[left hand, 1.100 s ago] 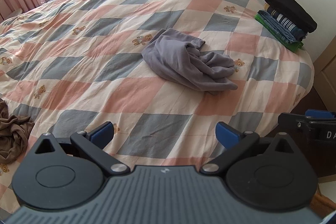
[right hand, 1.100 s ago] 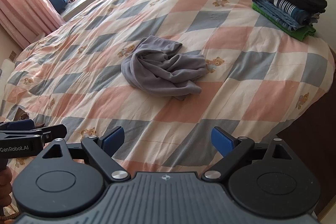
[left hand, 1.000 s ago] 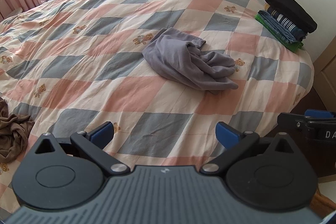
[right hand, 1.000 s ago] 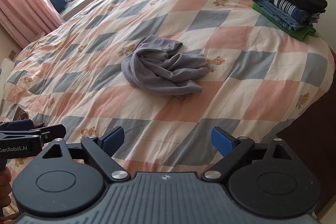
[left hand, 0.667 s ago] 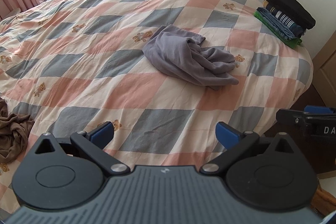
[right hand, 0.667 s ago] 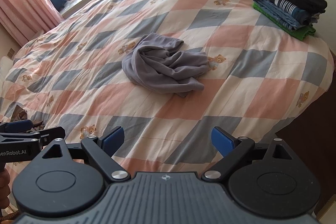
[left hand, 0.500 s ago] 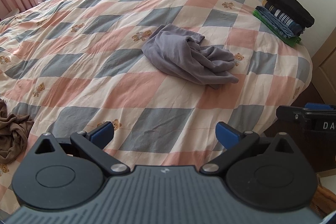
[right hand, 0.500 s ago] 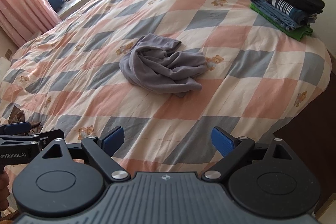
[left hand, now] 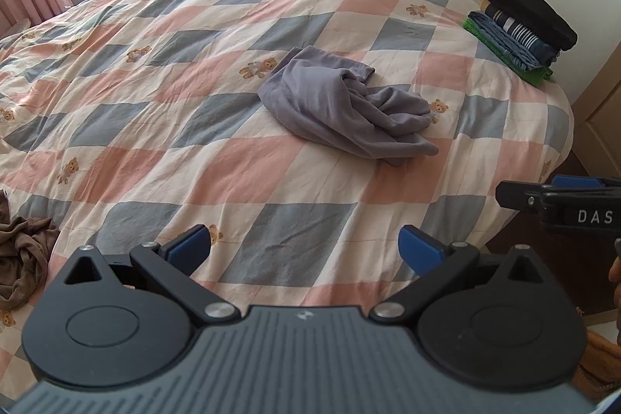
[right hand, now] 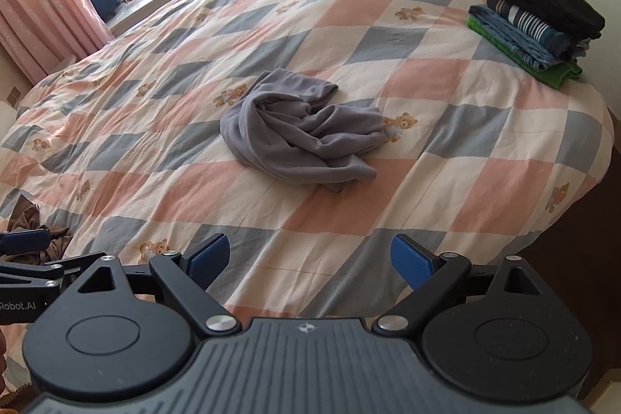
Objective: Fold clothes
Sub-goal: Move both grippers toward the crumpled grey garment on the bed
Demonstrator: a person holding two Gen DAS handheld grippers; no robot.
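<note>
Little has changed over the last second — both grippers have drifted back slightly, and the grey garment [left hand: 345, 111] lies just as crumpled on the checked quilt [left hand: 163, 150] as before. The left gripper [left hand: 304, 247] and right gripper [right hand: 308, 260] hang with jaws spread wide, holding nothing. The garment sits well ahead of both, centred between the blue pads [right hand: 207, 258]. Its long axis runs from far-left to near-right, the bunched end toward the right. Readable lettering: "DAS" on the right gripper's side, "Robot.AI" on the left's. A folded stack [right hand: 531, 14] rests far right; a brown garment [left hand: 21, 258] lies beside the left jaw.
</note>
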